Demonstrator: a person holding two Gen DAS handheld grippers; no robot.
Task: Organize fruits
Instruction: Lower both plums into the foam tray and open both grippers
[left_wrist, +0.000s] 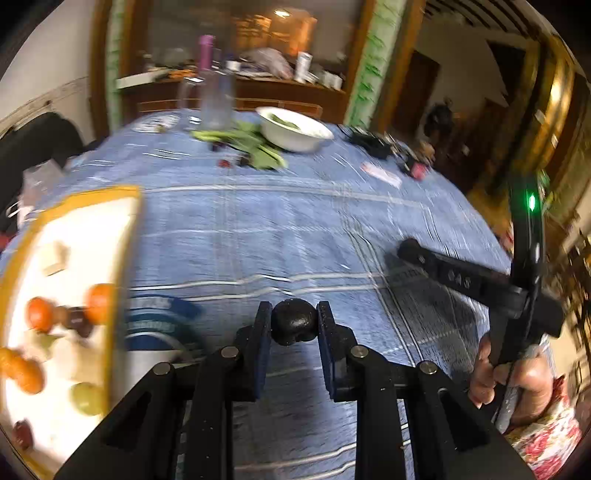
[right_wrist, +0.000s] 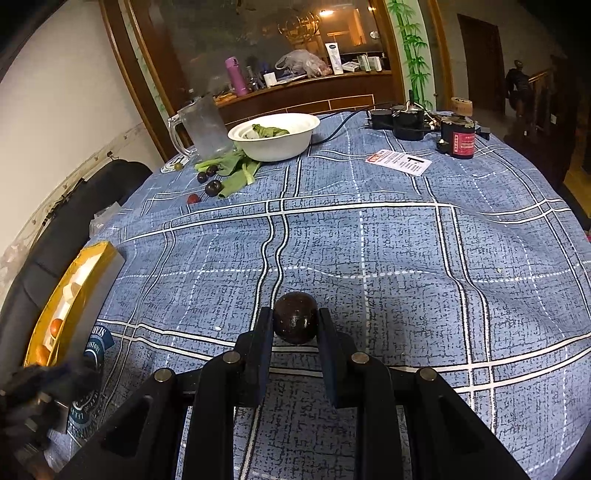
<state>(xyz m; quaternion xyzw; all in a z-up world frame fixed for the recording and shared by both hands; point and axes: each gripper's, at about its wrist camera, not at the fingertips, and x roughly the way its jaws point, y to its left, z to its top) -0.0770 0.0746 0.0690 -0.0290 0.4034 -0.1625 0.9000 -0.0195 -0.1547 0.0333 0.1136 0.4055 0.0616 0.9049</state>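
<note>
Left claw (left_wrist: 294, 323) clamped on dark round fruit (left_wrist: 294, 320), pads pressing both sides, raised over table (left_wrist: 314, 221) beside yellow-rimmed tray (left_wrist: 122, 266). Tray holds oranges (left_wrist: 99, 302), green fruit, dark pieces, so likely the sorting spot; carry probably ends there. Right claw (right_wrist: 295, 325) gripping second dark fruit (right_wrist: 295, 322) above blue checked cloth, apparently waiting its turn. Loose dark fruits (right_wrist: 213, 187) lie beside greens near white bowl (right_wrist: 275, 142), not yet collected.
</note>
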